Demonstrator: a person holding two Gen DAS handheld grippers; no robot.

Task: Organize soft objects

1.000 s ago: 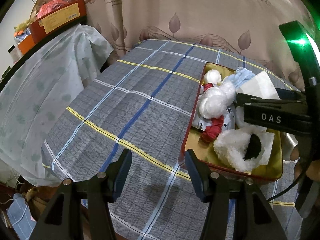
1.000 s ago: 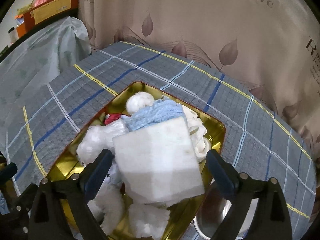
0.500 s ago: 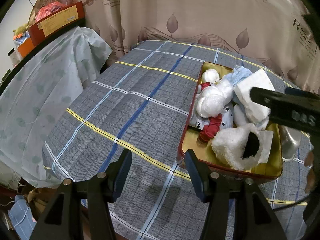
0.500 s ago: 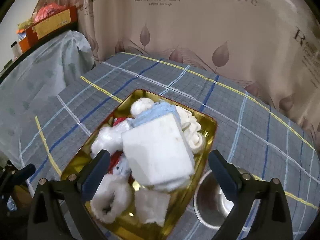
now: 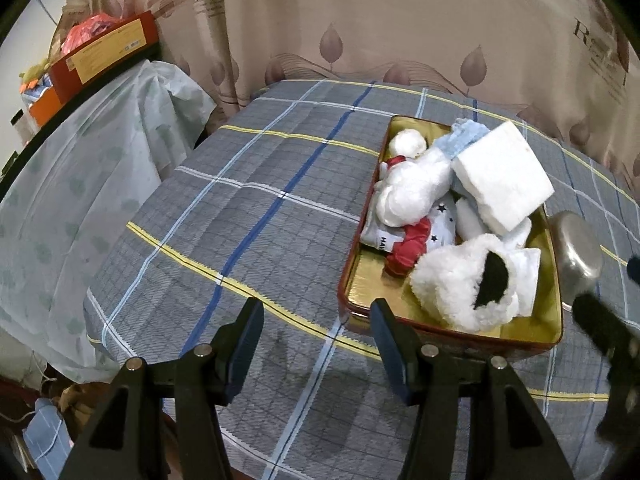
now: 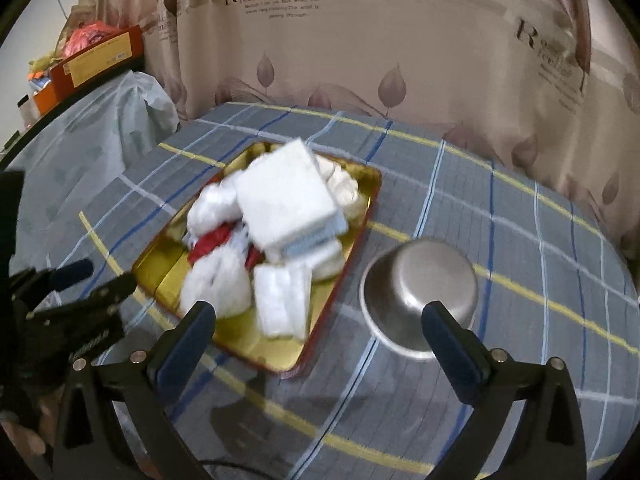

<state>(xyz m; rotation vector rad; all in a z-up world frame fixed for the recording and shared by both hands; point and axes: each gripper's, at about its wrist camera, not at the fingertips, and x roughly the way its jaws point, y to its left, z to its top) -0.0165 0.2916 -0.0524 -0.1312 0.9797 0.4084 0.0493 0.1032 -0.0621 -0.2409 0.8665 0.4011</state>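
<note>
Your right tool (image 6: pixel 318 330) is empty, jaws opening; your left tool (image 5: pixel 316 334) stands apart. The white block (image 5: pixel 502 174) tops the tray (image 5: pixel 440 334) pile at two o'clock and could slide off toward the bowl (image 6: pixel 420 294).

Both wrist cameras look steeply down from close above the checked tablecloth (image 5: pixel 248 208). Both show the gold tin (image 5: pixel 360 280), at the right in the left view and left of centre (image 6: pixel 168 272) in the right.
</note>
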